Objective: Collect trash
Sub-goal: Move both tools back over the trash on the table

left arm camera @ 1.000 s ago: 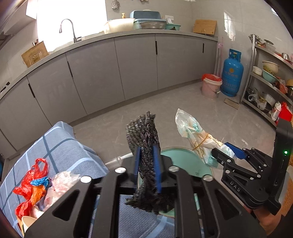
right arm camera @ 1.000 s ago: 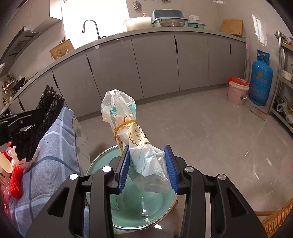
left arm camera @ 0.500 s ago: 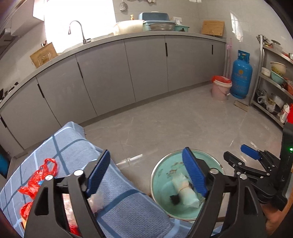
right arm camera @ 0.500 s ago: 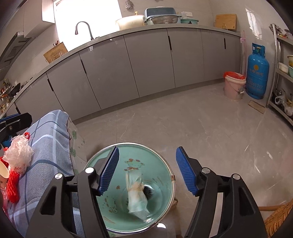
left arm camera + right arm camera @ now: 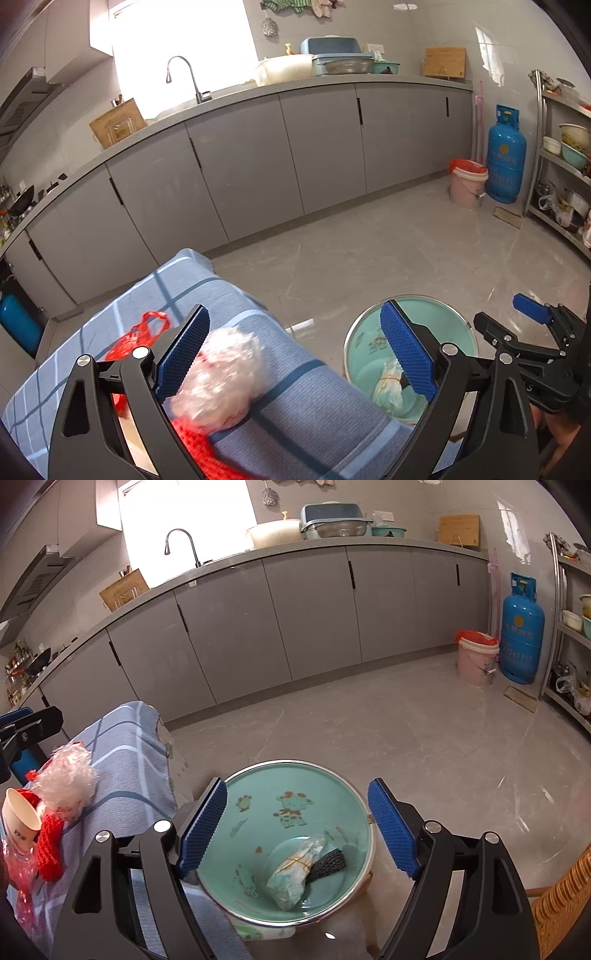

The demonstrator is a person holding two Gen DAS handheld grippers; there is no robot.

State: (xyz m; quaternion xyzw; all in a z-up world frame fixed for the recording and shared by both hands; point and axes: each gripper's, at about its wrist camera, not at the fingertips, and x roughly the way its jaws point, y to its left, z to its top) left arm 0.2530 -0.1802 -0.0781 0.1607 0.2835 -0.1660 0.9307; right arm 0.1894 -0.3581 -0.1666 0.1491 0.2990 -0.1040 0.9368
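Note:
A teal bin (image 5: 295,786) (image 5: 443,325) stands beside the blue checked cloth (image 5: 295,398) (image 5: 125,746). In it lie a tied clear plastic bag (image 5: 295,871) (image 5: 388,386) and a black mesh scrap (image 5: 328,862). On the cloth lie a crumpled clear plastic wad (image 5: 221,373) (image 5: 68,775), red net (image 5: 199,443) (image 5: 50,842), a red bag (image 5: 147,325) and a paper cup (image 5: 20,819). My left gripper (image 5: 295,354) is open and empty over the wad. My right gripper (image 5: 297,827) is open and empty above the bin.
Grey cabinets (image 5: 240,162) run along the back under a counter with a sink tap (image 5: 184,74). A pink bucket (image 5: 467,182) and blue gas cylinder (image 5: 504,155) stand at the right by a metal shelf (image 5: 561,158). A wicker chair (image 5: 561,897) is at right.
Both grippers opened and dropped the mesh scrap and the tied bag into the bin. The left gripper has since swung left over the wad on the cloth.

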